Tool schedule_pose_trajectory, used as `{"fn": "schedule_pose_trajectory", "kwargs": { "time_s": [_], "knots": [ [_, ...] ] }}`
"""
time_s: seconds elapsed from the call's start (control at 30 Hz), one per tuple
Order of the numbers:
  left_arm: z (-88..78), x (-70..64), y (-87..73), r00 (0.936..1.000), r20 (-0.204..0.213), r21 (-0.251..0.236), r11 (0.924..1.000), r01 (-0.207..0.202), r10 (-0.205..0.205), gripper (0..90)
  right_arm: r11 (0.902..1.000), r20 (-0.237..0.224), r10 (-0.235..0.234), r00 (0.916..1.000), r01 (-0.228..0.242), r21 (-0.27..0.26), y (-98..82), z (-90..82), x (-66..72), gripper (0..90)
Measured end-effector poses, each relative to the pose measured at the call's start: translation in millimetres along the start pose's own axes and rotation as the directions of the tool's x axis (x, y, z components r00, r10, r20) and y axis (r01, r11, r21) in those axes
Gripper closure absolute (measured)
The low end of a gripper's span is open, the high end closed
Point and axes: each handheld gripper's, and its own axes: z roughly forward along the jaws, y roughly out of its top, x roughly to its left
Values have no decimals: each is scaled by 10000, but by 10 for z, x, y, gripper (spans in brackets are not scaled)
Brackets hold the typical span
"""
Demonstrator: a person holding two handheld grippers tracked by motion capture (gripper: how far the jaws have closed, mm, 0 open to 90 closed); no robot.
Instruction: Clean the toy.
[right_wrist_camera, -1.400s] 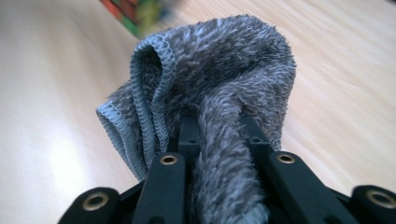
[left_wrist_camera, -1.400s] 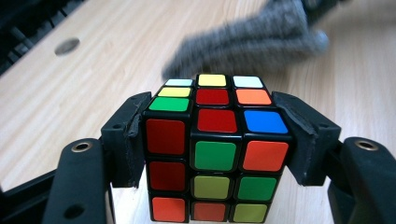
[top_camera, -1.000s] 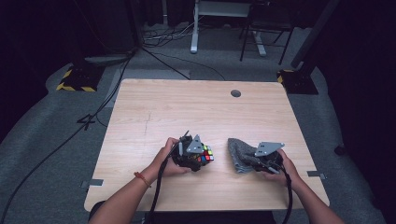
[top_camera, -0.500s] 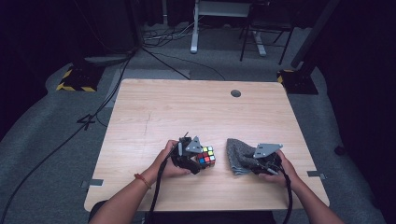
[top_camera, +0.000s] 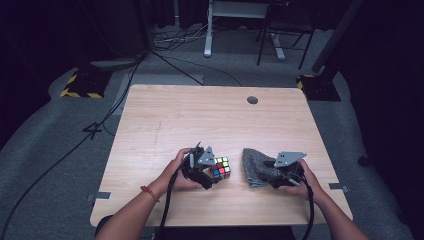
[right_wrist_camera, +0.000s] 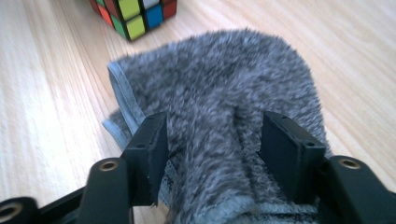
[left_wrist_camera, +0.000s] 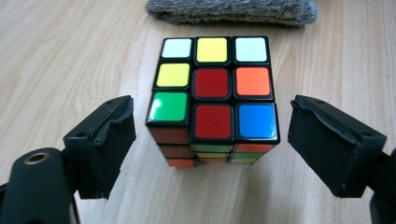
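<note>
Our left gripper (left_wrist_camera: 210,144) sits with its jaws either side of the cube (left_wrist_camera: 212,100), and there's clear daylight between each pad and the cube's sides, so it's open, not gripping. The jaws have just been opening, with the cube between them, so we'd guess this is a let-go rather than a grab. The cube stands flat on the table (top_camera: 200,115) on its own, near the front edge, just beside that gripper in the high view.

Our right gripper (right_wrist_camera: 215,154) is much the same story: jaws have just been opening around a raised fold of the grey cloth (right_wrist_camera: 219,93). The pile bulges up between the pads, and whether it's touching them we can't quite tell, but nothing looks pinched, so we read it as open. The cloth lies bunched on the table right of the cube, near it but apart.

Both hands stay low with the things right at the gripper tips, which makes sense if we've just set them down side by side.
</note>
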Motion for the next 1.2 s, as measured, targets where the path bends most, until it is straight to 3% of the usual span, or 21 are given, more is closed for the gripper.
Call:
{"fn": "schedule_pose_trajectory", "kwargs": {
  "time_s": [0.13,0.17,0.23,0.37,0.67,0.77,1.2],
  "knots": [
    [-61,-3,-2,9999,-161,45,10000,-24,24,158,9999,82,82,9999,-81,-130,31,-63,-7,378],
    [-113,-25,-10,9983,-582,177,9998,-83,94,159,9998,126,85,9999,-83,-162,36,-77,-9,367],
    [-181,-31,-37,9979,-607,37,9998,-210,212,158,9997,191,134,9997,-130,-218,41,-106,-12,353],
    [-339,-45,-94,9938,-1047,49,9993,-368,371,158,9999,308,81,9995,-77,-148,51,-164,-25,330],
    [-589,-29,-246,9835,-1789,495,9986,-172,258,158,9999,672,47,9977,-39,-130,91,-309,-55,323],
    [-660,-15,-356,9797,-2004,568,9984,28,87,158,9999,780,31,9969,-44,166,9,-357,-47,319],
    [-808,21,-738,9687,-2450,843,9945,630,-406,160,9957,1110,920,9896,-907,-165,-409,-600,-71,286]
  ]
}}
